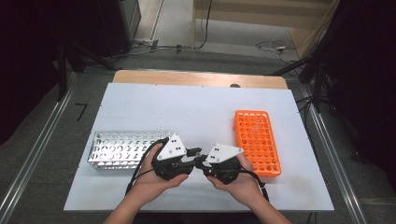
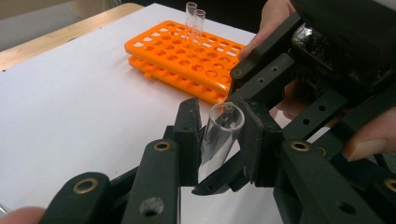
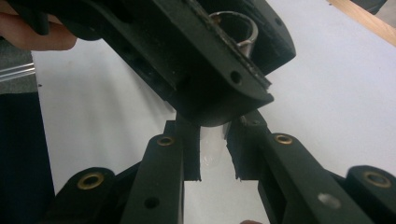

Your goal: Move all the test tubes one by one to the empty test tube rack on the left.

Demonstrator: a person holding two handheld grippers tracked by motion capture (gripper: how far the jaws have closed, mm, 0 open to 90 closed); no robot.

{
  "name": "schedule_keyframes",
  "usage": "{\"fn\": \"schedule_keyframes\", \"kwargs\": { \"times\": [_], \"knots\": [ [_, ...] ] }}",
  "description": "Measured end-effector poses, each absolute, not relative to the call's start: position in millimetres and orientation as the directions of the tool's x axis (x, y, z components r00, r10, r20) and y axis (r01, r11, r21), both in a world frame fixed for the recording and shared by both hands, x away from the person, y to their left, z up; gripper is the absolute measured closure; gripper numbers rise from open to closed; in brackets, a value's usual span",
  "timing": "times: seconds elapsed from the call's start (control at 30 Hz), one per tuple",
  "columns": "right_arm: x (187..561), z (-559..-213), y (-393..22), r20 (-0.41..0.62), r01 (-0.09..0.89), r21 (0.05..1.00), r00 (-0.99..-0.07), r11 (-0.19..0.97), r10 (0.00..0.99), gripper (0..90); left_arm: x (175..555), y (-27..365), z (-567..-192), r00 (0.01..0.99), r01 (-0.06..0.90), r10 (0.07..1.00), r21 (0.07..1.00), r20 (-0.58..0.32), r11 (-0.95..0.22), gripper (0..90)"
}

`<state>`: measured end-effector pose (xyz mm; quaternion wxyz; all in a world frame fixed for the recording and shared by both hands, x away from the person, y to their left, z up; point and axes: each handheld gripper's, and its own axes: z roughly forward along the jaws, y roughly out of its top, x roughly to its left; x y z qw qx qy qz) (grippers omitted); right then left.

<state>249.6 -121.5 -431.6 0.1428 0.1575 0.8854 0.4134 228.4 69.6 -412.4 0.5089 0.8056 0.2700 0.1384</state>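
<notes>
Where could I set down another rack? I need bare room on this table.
The white sheet is bare behind the metal rack and left of the orange rack; a bare strip also runs along the near edge. It is crowded at centre front, where the left gripper and right gripper meet around a glass tube.

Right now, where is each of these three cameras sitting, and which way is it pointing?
High view: above the table, looking forward and down; forearms, both hands.
Left gripper view: on the left gripper, facing the orange rack; its jaws pinch a glass tube.
Right gripper view: on the right gripper, its jaws around that tube's lower end; a fingertip shows.
Shared: both gripper views show the tube.
</notes>
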Motion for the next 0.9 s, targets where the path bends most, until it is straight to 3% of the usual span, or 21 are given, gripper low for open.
{"fn": "schedule_keyframes", "kwargs": {
  "times": [0.9],
  "knots": [
    [251.5, -430.9, -123.3, -0.078, 0.19, 0.79, -0.912, 0.583, 0.403, 72.7, 226.8, 69.3, -411.7, 0.813, 0.262, 0.583, 0.898, -0.007, -0.354, 75.3]
  ]
}}
